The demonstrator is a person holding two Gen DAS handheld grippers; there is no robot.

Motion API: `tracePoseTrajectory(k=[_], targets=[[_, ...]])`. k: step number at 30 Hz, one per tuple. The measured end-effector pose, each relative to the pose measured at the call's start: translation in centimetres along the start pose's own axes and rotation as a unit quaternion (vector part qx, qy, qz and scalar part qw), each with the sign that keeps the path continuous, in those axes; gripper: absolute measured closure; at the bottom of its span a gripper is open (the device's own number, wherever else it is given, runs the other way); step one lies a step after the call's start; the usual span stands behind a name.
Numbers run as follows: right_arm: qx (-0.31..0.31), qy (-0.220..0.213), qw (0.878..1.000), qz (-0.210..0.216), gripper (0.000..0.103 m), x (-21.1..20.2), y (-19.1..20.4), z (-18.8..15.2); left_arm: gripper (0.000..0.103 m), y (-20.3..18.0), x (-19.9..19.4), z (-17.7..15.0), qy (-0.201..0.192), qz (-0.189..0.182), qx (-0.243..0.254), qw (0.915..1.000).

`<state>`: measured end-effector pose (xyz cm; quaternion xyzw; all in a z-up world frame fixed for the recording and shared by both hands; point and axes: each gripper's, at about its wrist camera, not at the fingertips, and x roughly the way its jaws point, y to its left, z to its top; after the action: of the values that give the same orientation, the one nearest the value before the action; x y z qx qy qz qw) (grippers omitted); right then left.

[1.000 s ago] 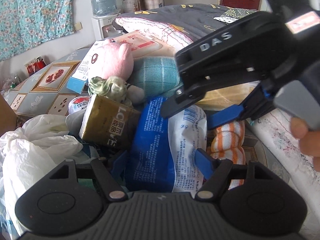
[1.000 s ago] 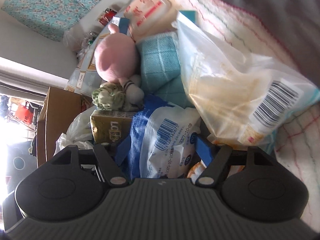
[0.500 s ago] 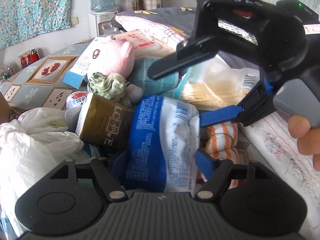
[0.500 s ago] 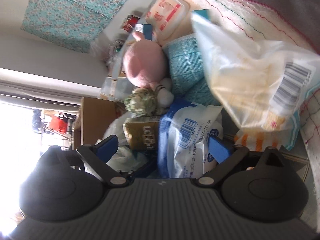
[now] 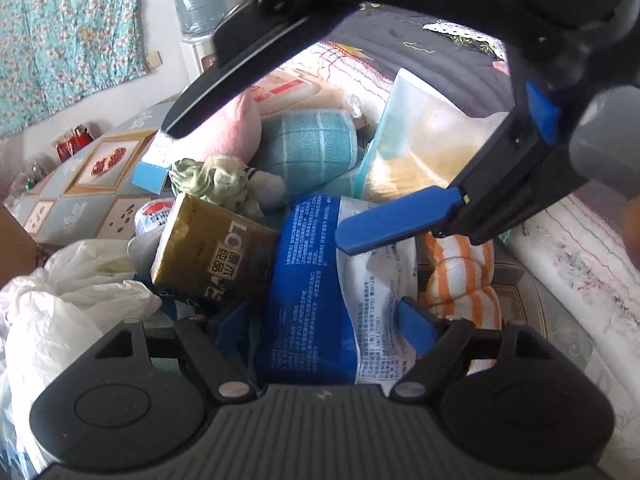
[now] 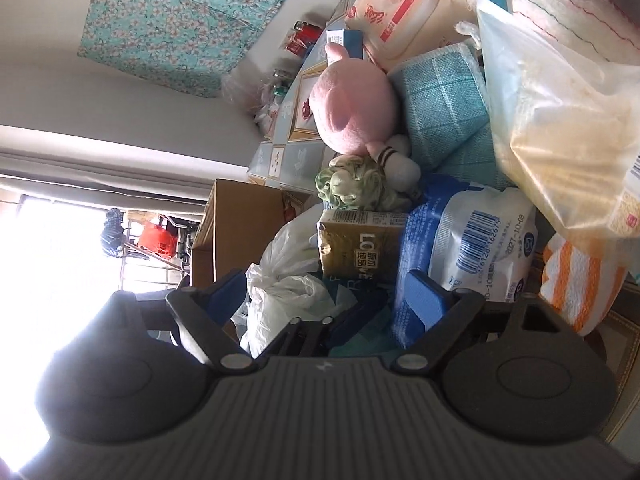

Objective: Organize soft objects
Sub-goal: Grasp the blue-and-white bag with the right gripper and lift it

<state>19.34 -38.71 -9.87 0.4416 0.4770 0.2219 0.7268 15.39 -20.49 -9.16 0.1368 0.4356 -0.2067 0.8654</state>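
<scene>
The left gripper (image 5: 326, 320) has its blue fingers (image 5: 416, 326) closed against both sides of a blue and white plastic pack of soft goods (image 5: 336, 284), which fills the gap between them and stands at the near edge of the pile. The right gripper (image 6: 320, 300) is turned on its side with its blue fingers (image 6: 422, 300) spread wide and gripping nothing; in the left view one of its fingers hovers just over the top of that same pack, and in its own view the pack (image 6: 472, 240) lies just beside its right finger. Touching the pack's left side is a gold cardboard box with white lettering (image 5: 212, 252), tilted, and next to that a crumpled white plastic bag (image 5: 68, 300). On the pack's right is a rolled orange and white striped towel (image 5: 460, 276). Behind the box sits a bunched pale green cloth (image 5: 208, 180), and behind it a pink plush toy (image 6: 352, 112) leans against a folded teal checked towel (image 5: 312, 148). A large clear plastic bag with yellowish contents (image 5: 432, 140) rests against the teal towel's right side, above the striped towel. Further back are a white and red wet-wipe pack (image 6: 394, 8), a quilted bed cover (image 5: 416, 44), a water dispenser bottle (image 5: 196, 4) and a teal floral cloth on the wall (image 5: 68, 36).
</scene>
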Motion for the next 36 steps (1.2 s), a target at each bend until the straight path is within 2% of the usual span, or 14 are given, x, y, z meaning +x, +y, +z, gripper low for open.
tracePoseTrajectory(k=[3,6,9,13,18,21,24,28,36], targets=[[-0.028,-0.023,0.999,-0.038,0.017,-0.9,0.4,0.0,0.027,0.8,0.1,0.0,0.006,-0.023,-0.018,0.9996],[-0.043,-0.032,0.994,-0.092,0.017,-1.3,0.1,0.0,0.026,1.5,0.5,0.1,0.014,-0.038,-0.033,0.9986],[-0.041,-0.022,0.99,-0.133,0.016,-0.5,-0.8,0.4,0.024,1.7,0.7,0.4,0.021,-0.044,-0.037,0.9981],[-0.033,-0.004,0.987,-0.158,0.016,1.0,-2.1,1.0,0.02,1.8,1.7,0.8,0.036,-0.052,-0.046,0.997],[-0.041,0.001,0.987,-0.158,0.015,2.1,-2.5,1.2,0.025,1.8,2.2,1.0,0.038,-0.054,-0.06,0.996],[-0.055,-0.004,0.985,-0.163,0.021,2.1,-2.0,0.8,0.031,1.7,1.7,1.0,0.035,-0.05,-0.064,0.996],[-0.057,-0.011,0.986,-0.158,0.025,1.3,-1.6,0.3,0.031,1.7,0.8,0.9,0.027,-0.048,-0.063,0.9965],[-0.061,-0.028,0.987,-0.145,0.026,-0.4,-0.4,-0.5,0.032,1.7,-1.2,1.1,0.009,-0.051,-0.068,0.9964],[-0.1,-0.06,0.987,-0.108,0.026,-4.0,4.9,-2.6,0.031,2.8,-6.9,1.1,-0.047,-0.044,-0.085,0.9943]])
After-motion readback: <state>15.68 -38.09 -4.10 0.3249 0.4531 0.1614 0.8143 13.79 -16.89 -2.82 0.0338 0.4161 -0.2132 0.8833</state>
